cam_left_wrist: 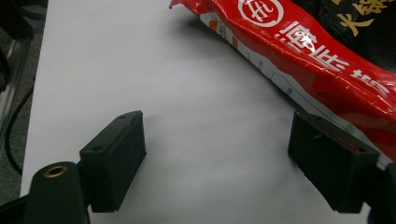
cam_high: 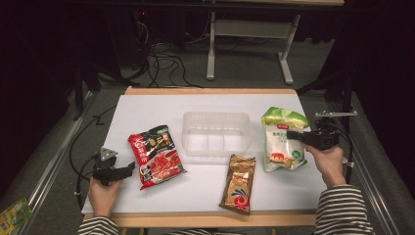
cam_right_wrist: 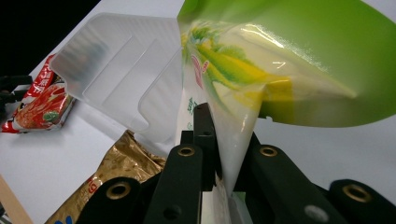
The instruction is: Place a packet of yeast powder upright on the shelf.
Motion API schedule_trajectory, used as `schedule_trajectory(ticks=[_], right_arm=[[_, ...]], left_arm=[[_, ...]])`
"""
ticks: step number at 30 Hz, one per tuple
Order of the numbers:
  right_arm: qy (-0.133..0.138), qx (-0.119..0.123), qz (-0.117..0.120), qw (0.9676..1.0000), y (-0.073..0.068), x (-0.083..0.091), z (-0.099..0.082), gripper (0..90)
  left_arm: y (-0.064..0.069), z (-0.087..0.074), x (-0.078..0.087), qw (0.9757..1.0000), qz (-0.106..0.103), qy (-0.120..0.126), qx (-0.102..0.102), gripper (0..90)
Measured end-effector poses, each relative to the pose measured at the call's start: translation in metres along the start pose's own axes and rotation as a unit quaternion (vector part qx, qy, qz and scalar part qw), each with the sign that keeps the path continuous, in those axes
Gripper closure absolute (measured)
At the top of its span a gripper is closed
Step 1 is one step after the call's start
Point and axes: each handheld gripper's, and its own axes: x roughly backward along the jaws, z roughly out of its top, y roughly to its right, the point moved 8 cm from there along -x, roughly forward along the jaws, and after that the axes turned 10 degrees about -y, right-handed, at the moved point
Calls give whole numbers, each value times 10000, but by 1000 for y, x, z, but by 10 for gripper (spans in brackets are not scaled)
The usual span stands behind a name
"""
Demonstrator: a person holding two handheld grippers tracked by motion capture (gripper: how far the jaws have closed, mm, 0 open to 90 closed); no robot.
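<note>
I have the green-and-white bag [cam_high: 282, 139] pinched by its edge in my right tongs [cam_high: 293, 134], jaws clamped tight on the thin film, as the right gripper view shows: the plastic runs straight down between the two black pads [cam_right_wrist: 201, 128]. The bag sits at the right of the worktop [cam_high: 147, 105], just beside the clear plastic bin [cam_high: 216, 133], its green top tipped up and its lower part apparently on the surface. I took it by the edge because that flat seam is the one place narrow jaws can bite; the filled body would slip or bulge away. Held like this it hangs and swings, so I judge the next move has to lift it high enough to clear the bin wall.

The bin stands at the centre, open side up and with nothing in it, within easy reach of both hands, which looks like the reason the packets lie round it. The gold packet [cam_high: 239, 182] lies flat in front of it, close to the bag's lower corner.

My left tongs [cam_high: 128, 169] rest low at the left, jaws wide apart with nothing between them. The red packet [cam_high: 155, 155] lies just past one pad [cam_left_wrist: 330, 156], so that hand is set to take it next.
</note>
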Motion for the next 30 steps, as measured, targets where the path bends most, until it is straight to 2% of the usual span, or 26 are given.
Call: schedule_trajectory(ticks=[10, 21, 23, 24, 27, 30], right_arm=[[114, 203, -25, 9997, -10, 6, 2, 871], [48, 356, -28, 9993, -24, 11, 3, 874], [54, 348, -9, 9994, -25, 12, 3, 874], [126, 316, 98, 9994, -27, 14, 5, 874], [183, 264, 219, 9992, -30, 17, 7, 874], [248, 272, 269, 9990, -33, 19, 9, 874]], left_arm=[[0, 0, 0, 10000, 8, -10, -15, 192], [0, 0, 0, 10000, 3, -1, 1, 192], [0, 0, 0, 10000, 8, 4, 4, 192], [0, 0, 0, 10000, 14, -4, -8, 192], [0, 0, 0, 10000, 24, -4, -10, 193], [0, 0, 0, 10000, 25, -1, -8, 193]])
